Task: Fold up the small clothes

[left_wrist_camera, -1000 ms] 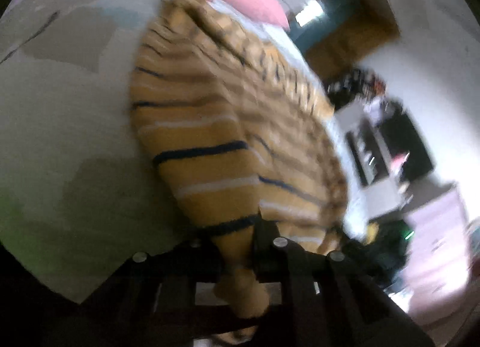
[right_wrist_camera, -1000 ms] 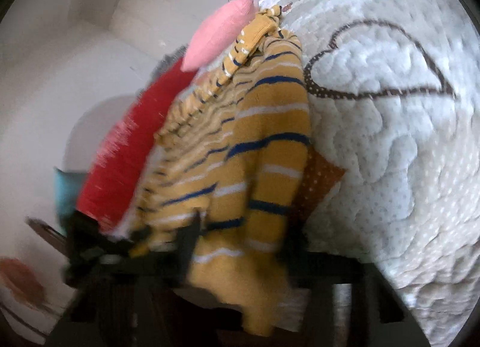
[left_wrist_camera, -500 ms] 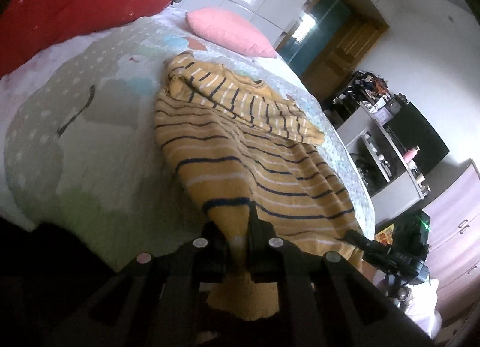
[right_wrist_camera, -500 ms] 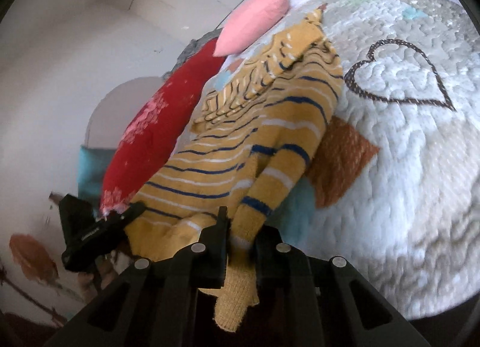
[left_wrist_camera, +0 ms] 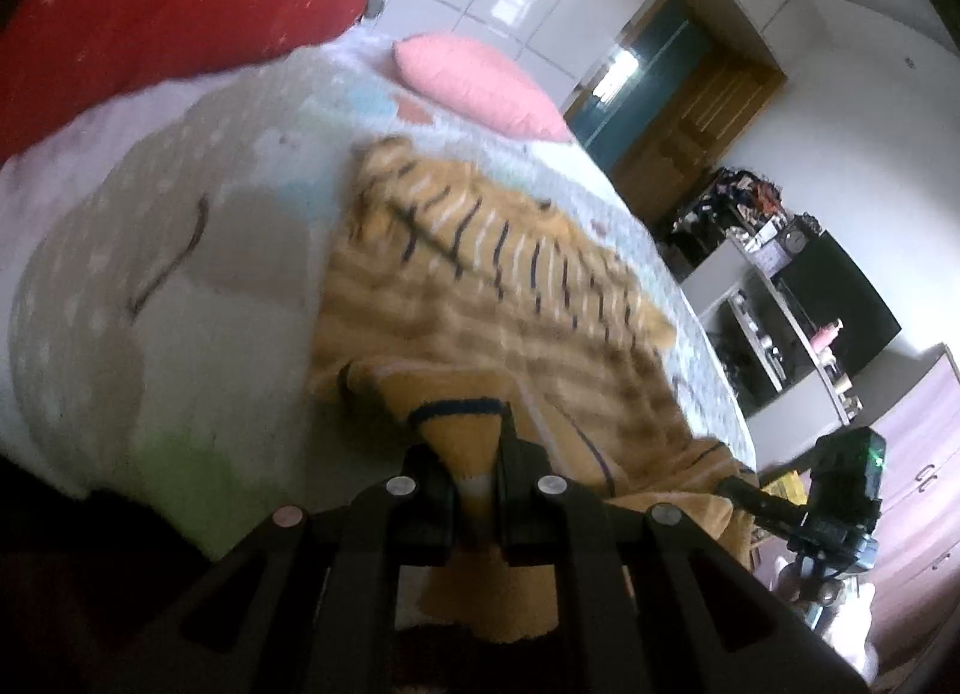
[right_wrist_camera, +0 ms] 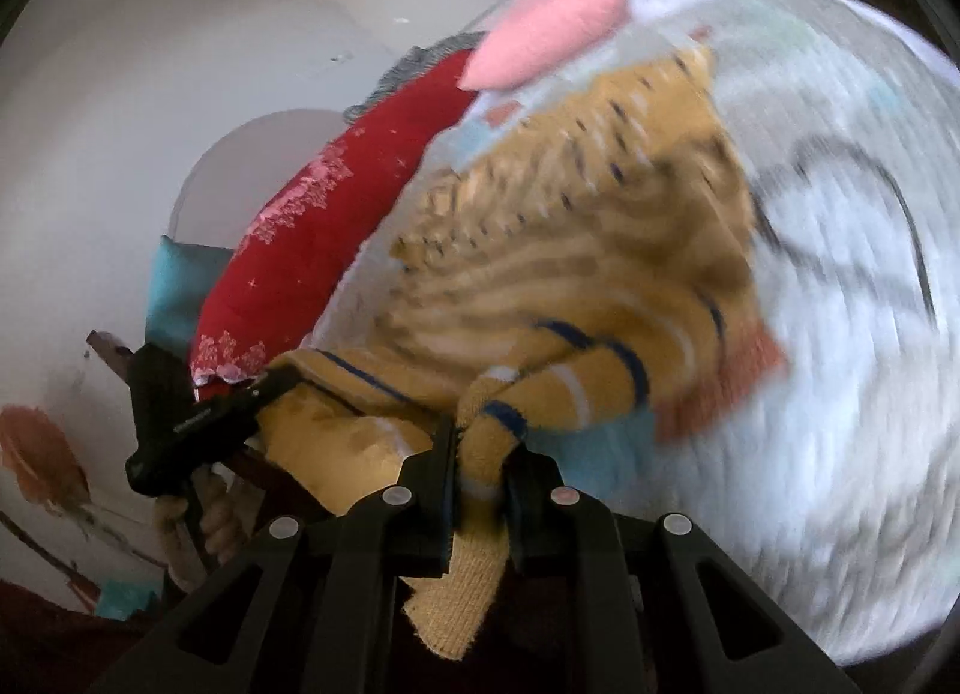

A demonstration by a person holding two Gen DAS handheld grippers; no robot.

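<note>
A mustard-yellow sweater (left_wrist_camera: 516, 298) with navy and white stripes lies on the quilted bed, its near hem lifted. My left gripper (left_wrist_camera: 471, 454) is shut on one corner of that hem, and the cloth hangs down between the black fingers. In the right wrist view the same sweater (right_wrist_camera: 576, 274) stretches away over the bed, blurred. My right gripper (right_wrist_camera: 483, 454) is shut on the other hem corner, with a flap of knit dangling below the jaws. Each view shows the other gripper off to the side, holding the hem: the right gripper (left_wrist_camera: 840, 490) and the left gripper (right_wrist_camera: 180, 412).
The bed's pale quilt (left_wrist_camera: 150, 286) carries a heart outline (right_wrist_camera: 852, 214). A red pillow (left_wrist_camera: 150, 3) and a pink pillow (left_wrist_camera: 480, 75) lie at the head. Shelves (left_wrist_camera: 780, 328), drawers and a wooden door (left_wrist_camera: 690, 111) stand beyond the bed's right side.
Both grippers have risen with the hem, and the near part of the sweater has come up off the quilt and bunched toward its far part. Both views have rolled.
</note>
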